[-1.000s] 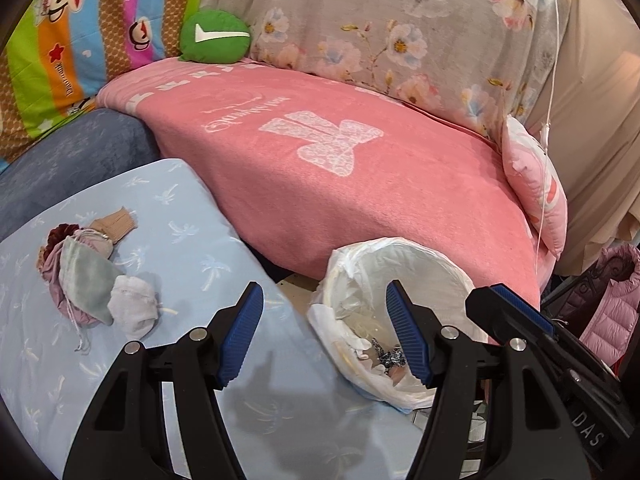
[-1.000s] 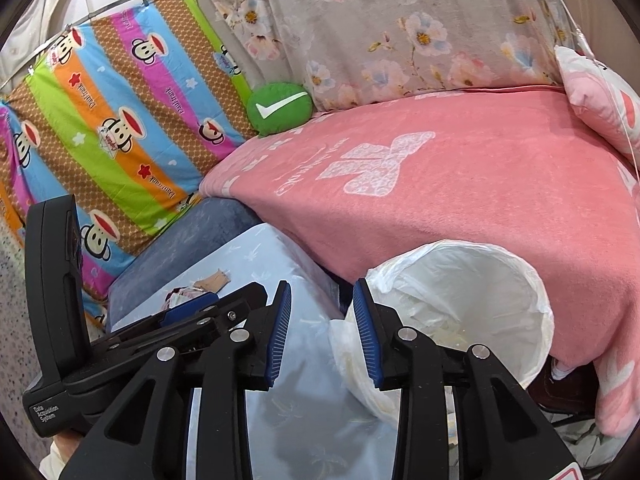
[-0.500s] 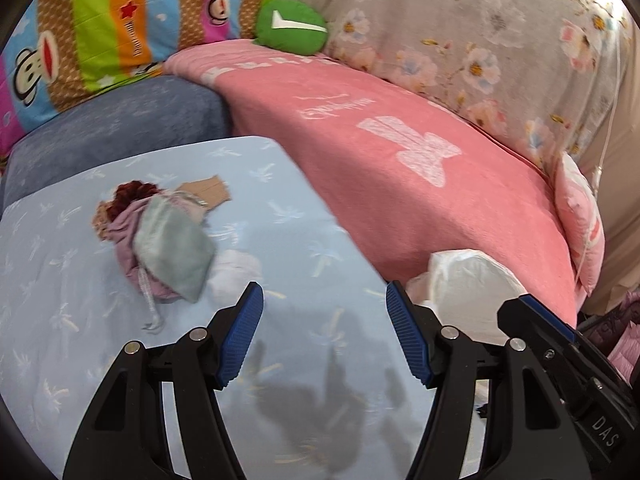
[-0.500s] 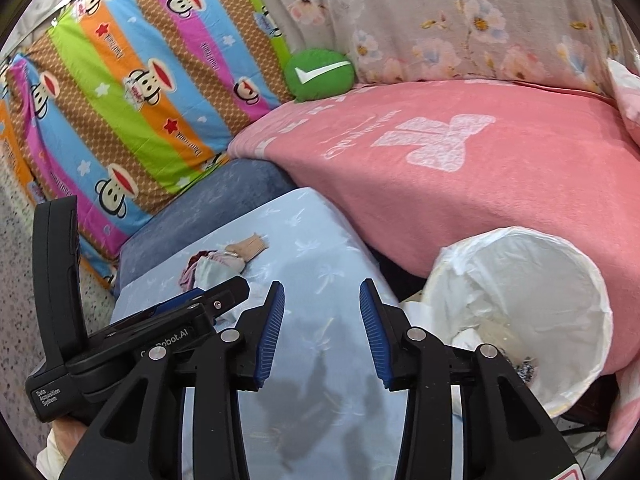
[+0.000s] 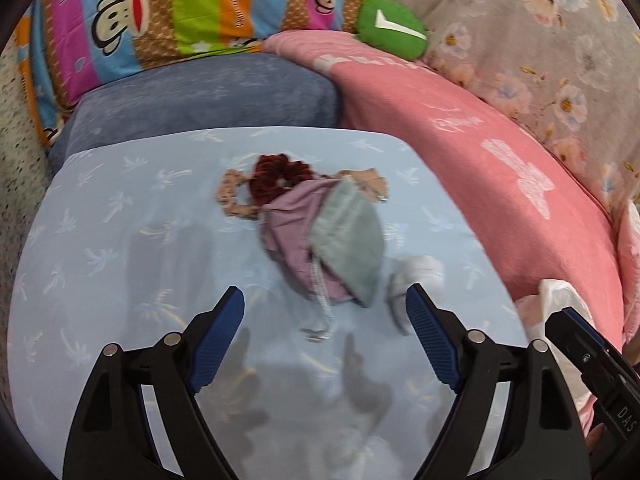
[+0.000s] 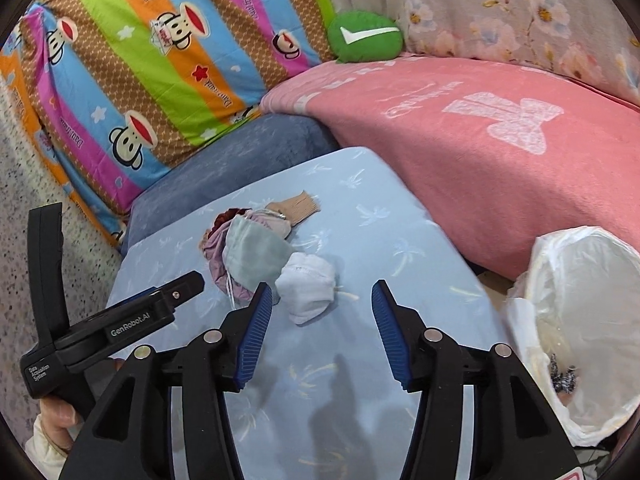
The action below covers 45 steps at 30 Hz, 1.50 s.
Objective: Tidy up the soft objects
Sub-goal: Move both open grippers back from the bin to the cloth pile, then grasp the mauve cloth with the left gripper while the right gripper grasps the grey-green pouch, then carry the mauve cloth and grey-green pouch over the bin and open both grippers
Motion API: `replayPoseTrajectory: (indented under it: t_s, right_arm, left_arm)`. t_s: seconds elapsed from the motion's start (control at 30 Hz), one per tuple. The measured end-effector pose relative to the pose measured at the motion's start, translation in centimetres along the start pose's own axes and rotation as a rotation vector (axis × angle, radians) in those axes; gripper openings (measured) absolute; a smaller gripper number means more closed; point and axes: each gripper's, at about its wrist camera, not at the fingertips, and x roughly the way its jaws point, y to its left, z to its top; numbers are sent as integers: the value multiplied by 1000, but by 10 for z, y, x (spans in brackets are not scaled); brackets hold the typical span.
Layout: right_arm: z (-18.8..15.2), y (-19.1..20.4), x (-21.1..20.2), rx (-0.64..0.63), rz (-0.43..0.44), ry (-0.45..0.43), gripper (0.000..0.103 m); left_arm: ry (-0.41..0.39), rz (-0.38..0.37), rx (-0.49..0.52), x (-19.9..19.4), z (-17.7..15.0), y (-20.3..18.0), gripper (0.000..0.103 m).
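Both claws hang over the light-blue cushion [image 5: 120, 240] w/ nothing between the pads: left gripper [image 5: 325, 314] wide apart and opening, right gripper [image 6: 322, 312] also opening, narrower gap.

Task's things sit in one small heap mid-cushion: grey-green pouch [image 5: 348, 240] lying on a mauve pouch [image 5: 288, 232], a dark red scrunchie [image 5: 280, 174] and tan scrunchie [image 5: 230, 196] at the far end, a white pouch [image 6: 306, 284] just beside the near-right edge, touching the heap or nearly so.

Risks, as a guess: pieces overlap, so one pinch may drag two at once; the drawstring [image 5: 320, 300] trailing toward the left claw could snag a pad; soft cloth may slip if only a fold is caught. White-lined bin [image 6: 580, 320] stands off the cushion's right side, so a loose grip could drop stuff short.

Heap's long axis runs from the scrunchies, far-left, to the pouches' ends near-right in the left view; grey-green pouch follows that line, drawstring end nearest the claws.
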Motion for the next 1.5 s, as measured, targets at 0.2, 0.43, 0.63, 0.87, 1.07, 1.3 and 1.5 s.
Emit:
replayPoseTrajectory:
  t_s: [0.2, 0.43, 0.63, 0.87, 1.07, 1.3, 1.5]
  right_arm:
    - [4, 18, 37, -19, -2, 41, 55]
    - [7, 29, 69, -24, -13, 75, 57]
    - [13, 36, 83, -12, -4, 72, 57]
    - [27, 60, 105, -68, 22, 70, 57]
    - [43, 70, 135, -64, 48, 95, 57]
    - [42, 71, 168, -40, 85, 171, 34]
    - [32, 71, 162, -29, 112, 189, 5]
  left_arm:
    - [21, 25, -59, 15, 7, 32, 79]
    - [42, 0, -85, 36, 21, 46, 78]
    - [66, -62, -86, 54, 30, 41, 64]
    - [126, -145, -116, 74, 35, 43, 27]
    - [136, -170, -101, 73, 35, 45, 4]
    - [130, -154, -69, 69, 34, 44, 3]
    - [115, -149, -59, 62, 33, 42, 2]
